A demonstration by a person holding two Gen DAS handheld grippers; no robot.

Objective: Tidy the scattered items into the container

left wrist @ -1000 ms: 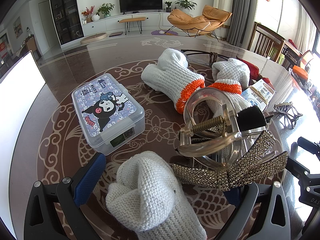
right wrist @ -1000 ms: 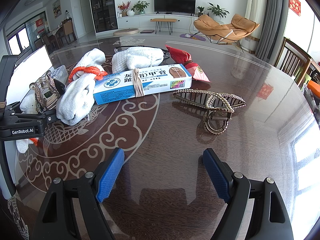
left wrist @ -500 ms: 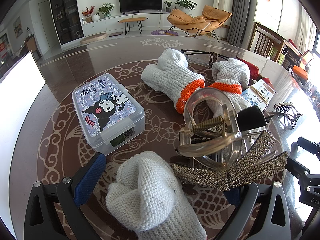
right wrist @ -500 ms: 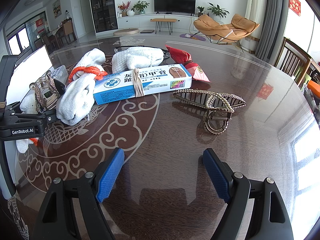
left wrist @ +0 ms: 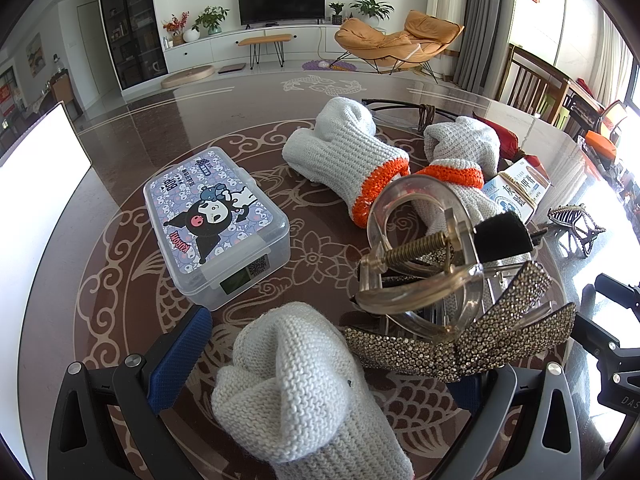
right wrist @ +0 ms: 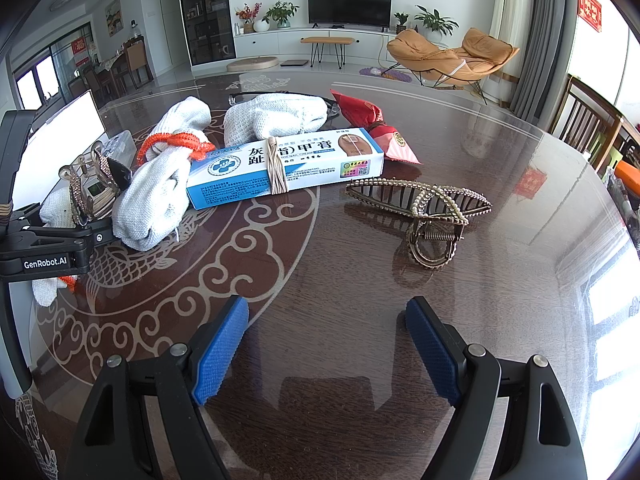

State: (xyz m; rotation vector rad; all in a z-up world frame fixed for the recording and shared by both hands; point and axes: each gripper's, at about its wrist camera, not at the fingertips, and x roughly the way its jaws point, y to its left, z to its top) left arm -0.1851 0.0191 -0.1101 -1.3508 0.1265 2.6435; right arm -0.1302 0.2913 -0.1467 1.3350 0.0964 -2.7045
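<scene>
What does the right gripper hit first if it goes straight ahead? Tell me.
Probably the gold pearl hair claw: it lies on the table ahead of the open right gripper, slightly right of centre. Depth is unclear, so the gripper might pass just left of it.

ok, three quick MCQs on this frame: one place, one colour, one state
1. Where does the pearl hair claw lie?
A. on the floor
B. on the table, right of the ointment box
C. on a chair seat

2. What colour are the cuffs of the knit gloves?
A. blue
B. green
C. orange

3. How is the lid of the container?
A. shut
B. lying beside it
C. propped half open

Answers:
1 B, the right wrist view shows it alone on the table beside the box.
2 C, orange bands ring the cuffs.
3 A, the printed lid sits flat on the clear box.
</scene>
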